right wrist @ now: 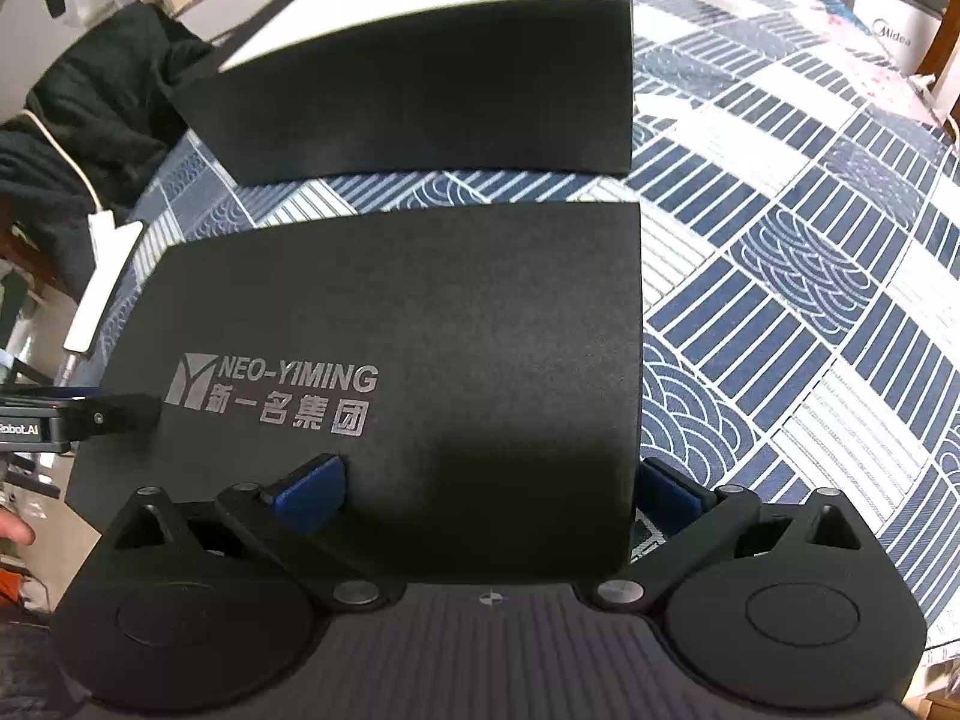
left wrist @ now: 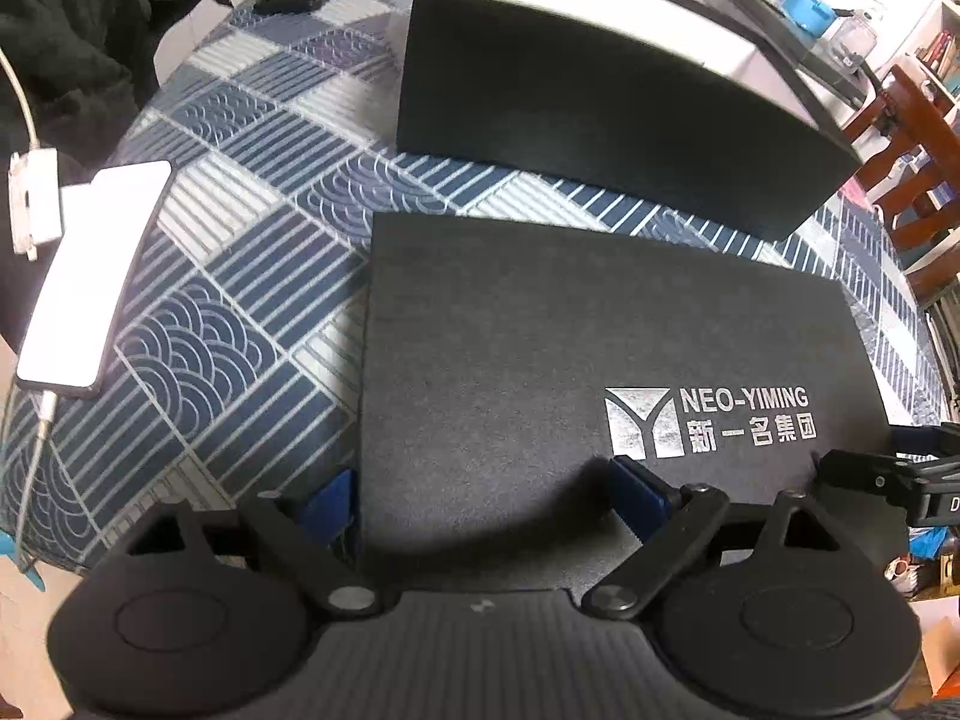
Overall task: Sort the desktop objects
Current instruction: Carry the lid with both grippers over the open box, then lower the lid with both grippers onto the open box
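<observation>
Fingers of left gripper (left wrist: 480, 501) and right gripper (right wrist: 486, 489) spread astride black lid (left wrist: 600, 360), open box (left wrist: 600, 102) behind.

Box lid (left wrist: 540, 360): matt black, fine-grained paperboard look, silver foil logo (left wrist: 708, 420). Open box (left wrist: 600, 108): same matt black walls, smooth white inside. Tablecloth (left wrist: 240, 276): glossy, embossed blue-white pattern, plastic-like. Left gripper (left wrist: 480, 501): matt black plastic, ribbed body, blue pads, metal pivot pins. Phone (left wrist: 90, 276): glossy. Chair (left wrist: 912, 138): varnished wood.
</observation>
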A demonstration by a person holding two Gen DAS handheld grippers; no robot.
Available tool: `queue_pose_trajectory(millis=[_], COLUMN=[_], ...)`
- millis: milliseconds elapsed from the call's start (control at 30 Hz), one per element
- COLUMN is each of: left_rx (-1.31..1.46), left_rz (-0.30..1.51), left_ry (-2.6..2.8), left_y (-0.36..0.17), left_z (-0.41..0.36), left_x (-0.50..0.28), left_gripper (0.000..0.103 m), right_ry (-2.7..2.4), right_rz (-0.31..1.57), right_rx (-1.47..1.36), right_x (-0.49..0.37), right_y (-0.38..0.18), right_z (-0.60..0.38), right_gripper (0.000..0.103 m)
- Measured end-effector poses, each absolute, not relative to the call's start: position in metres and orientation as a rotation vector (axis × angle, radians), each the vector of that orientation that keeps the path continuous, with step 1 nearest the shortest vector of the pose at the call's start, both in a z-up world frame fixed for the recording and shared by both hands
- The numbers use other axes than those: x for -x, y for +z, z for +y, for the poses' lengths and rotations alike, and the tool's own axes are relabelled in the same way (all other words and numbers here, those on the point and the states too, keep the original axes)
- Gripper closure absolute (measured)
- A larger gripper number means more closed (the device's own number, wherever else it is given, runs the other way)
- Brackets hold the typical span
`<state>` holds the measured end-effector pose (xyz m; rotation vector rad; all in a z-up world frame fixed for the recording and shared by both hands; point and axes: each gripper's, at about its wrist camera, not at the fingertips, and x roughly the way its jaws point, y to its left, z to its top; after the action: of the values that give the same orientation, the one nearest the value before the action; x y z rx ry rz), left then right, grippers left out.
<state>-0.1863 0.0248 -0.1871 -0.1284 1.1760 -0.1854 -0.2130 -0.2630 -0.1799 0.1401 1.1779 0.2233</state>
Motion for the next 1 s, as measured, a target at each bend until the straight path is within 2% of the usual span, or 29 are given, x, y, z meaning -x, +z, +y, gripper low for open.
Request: queue_pose_trajectory(millis=[633,1000], left_rx=[0.037,-0.004], left_rz=[1.023,0.957], left_ry=[-0.253,-0.298], left_y=[-0.082,-0.043], left_z=[0.010,-0.047], left_x=[0.192,0.180], left_gripper=[0.000,0.000], right_ry=[0.222,0.186], right_rz=[1.044,0.988], right_rx=[-0.159,-0.169], right_x=[0.239,0.233], right_y=[-0.084,-0.049], right_z=[-0.281,-0.330], right_gripper=[0.000,0.000])
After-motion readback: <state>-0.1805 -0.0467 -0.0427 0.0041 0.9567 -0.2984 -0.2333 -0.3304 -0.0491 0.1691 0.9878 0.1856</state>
